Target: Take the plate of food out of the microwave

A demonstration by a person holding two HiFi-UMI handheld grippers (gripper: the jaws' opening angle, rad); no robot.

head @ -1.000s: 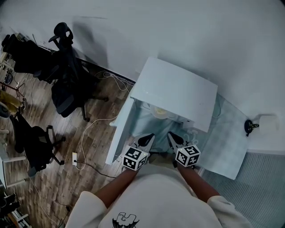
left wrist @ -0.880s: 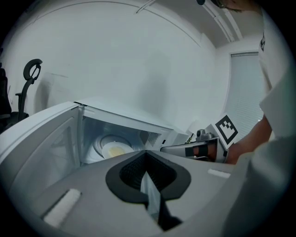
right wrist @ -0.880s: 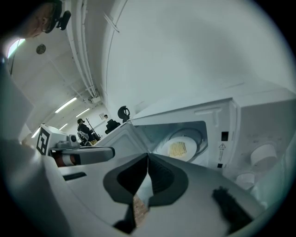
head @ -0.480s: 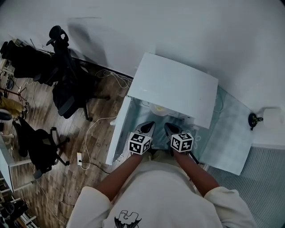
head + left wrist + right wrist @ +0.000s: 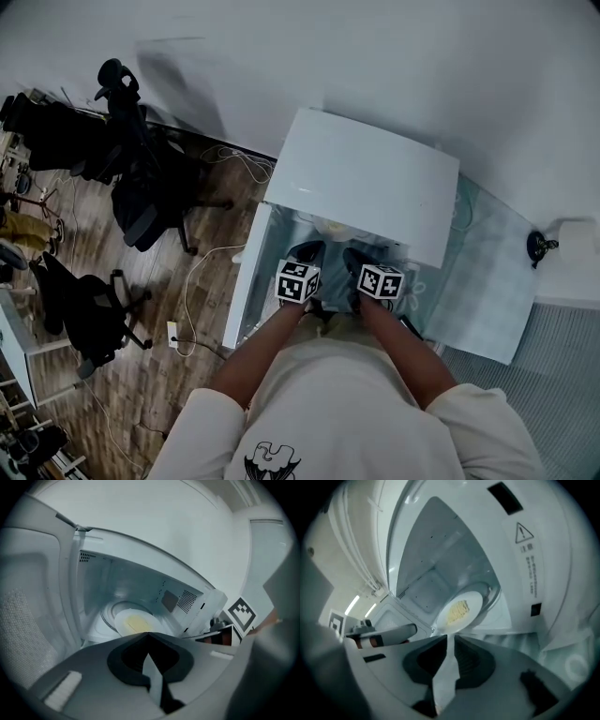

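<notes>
Plate of food (image 5: 332, 228) sits inside the microwave (image 5: 370, 178) on its turntable (image 5: 108, 617), at 12 o'clock just beyond both grippers' tips. Nearest, the person's forearms (image 5: 267, 352) reach toward the cavity mouth. The left gripper (image 5: 149, 634) has its jaws closed tip to tip, with nothing between them. The right gripper (image 5: 448, 639), at its 3 o'clock, has its jaws drawn together too, only a pale sliver between them, and holds nothing. In each gripper view the plate's near rim shows right above the tips. The microwave door (image 5: 246, 281) stands open at 9 o'clock of the cavity. Farther off, at 9 to 10 o'clock, black office chairs (image 5: 141, 187) stand on the wooden floor (image 5: 122, 375).
</notes>
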